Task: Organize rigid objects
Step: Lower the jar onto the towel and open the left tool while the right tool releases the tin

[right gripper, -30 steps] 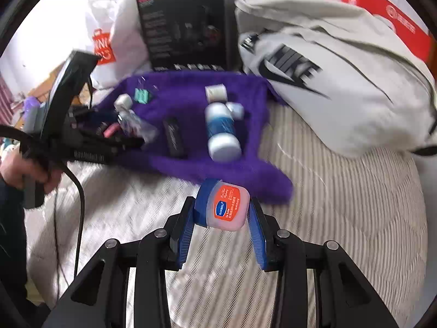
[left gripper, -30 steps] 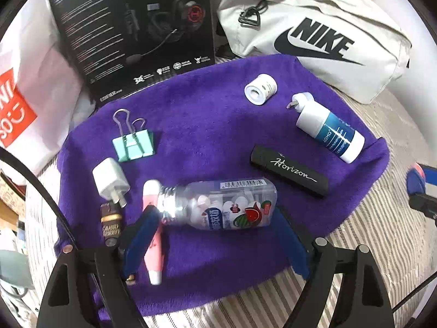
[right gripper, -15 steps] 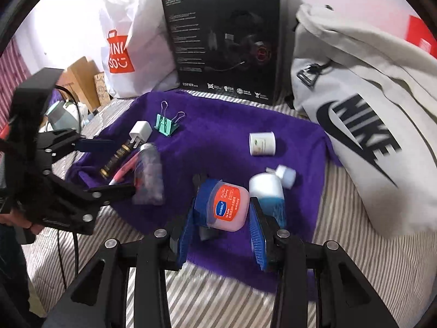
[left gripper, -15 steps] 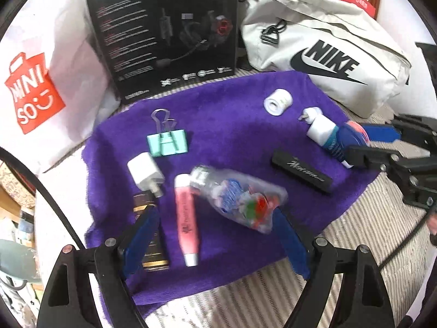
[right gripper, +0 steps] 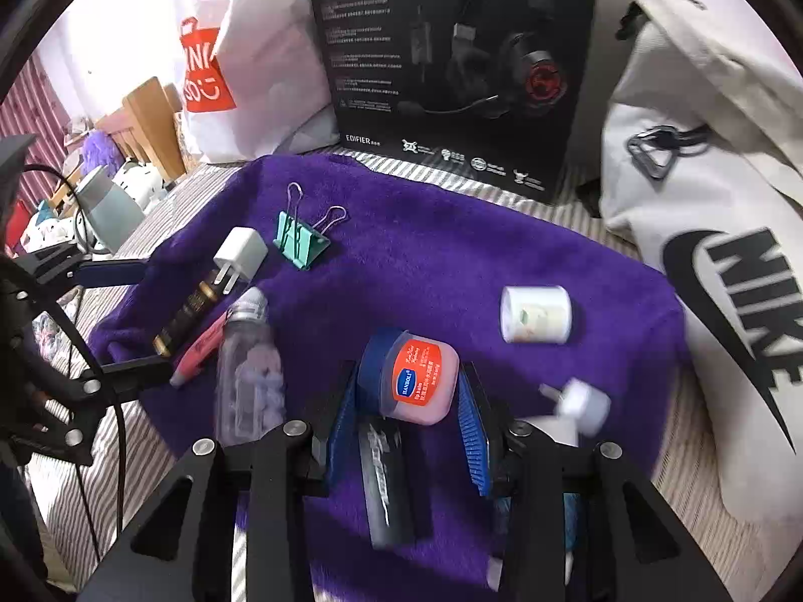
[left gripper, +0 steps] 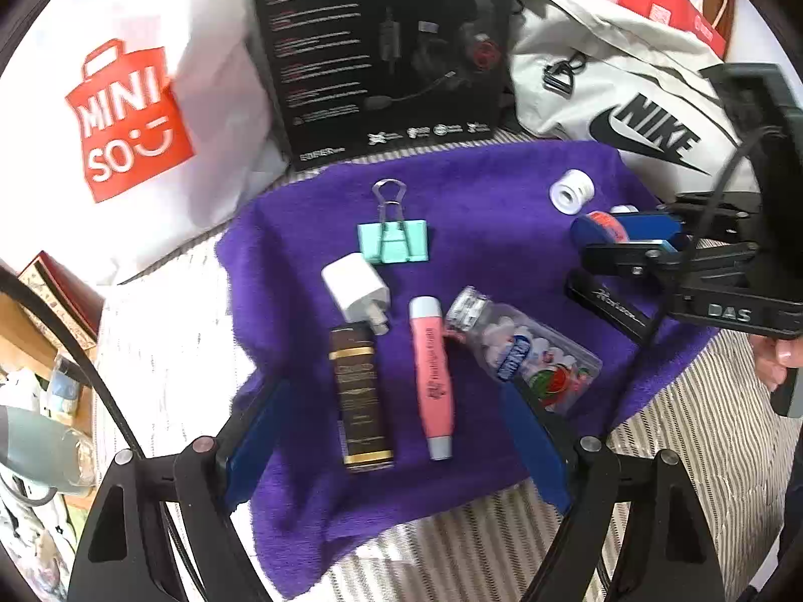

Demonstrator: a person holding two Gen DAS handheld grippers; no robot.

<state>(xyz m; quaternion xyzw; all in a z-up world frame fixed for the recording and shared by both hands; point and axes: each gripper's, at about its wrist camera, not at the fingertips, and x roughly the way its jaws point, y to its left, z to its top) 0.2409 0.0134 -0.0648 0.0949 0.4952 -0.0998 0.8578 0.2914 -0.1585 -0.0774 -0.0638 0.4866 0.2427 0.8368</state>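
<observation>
A purple cloth (left gripper: pixel 502 185) holds a teal binder clip (left gripper: pixel 394 241), a white charger (left gripper: pixel 356 291), a brown tube (left gripper: pixel 361 396), a pink tube (left gripper: pixel 431 376), a clear candy bottle (left gripper: pixel 527 351), a black box (left gripper: pixel 612 308) and a white roll (left gripper: pixel 571 191). My left gripper (left gripper: pixel 396 431) is open low over the cloth's near edge, its fingers either side of the brown and pink tubes. My right gripper (right gripper: pixel 409 401) is shut on a small blue-lidded balm jar (right gripper: pixel 419 376), held above the black box (right gripper: pixel 384 481). A white and blue bottle (right gripper: pixel 572 411) lies just to its right.
A black headset box (right gripper: pixel 451 60) stands behind the cloth. A white Nike bag (right gripper: pixel 727 251) lies to the right and a white Miniso bag (left gripper: pixel 125 115) to the left. The cloth lies on a striped bed cover (left gripper: pixel 677 426). Clutter sits past the bed's left edge.
My right gripper carried the balm jar from over the striped cover onto the cloth, above the black box. My left gripper drew back from the candy bottle, which now lies turned at an angle.
</observation>
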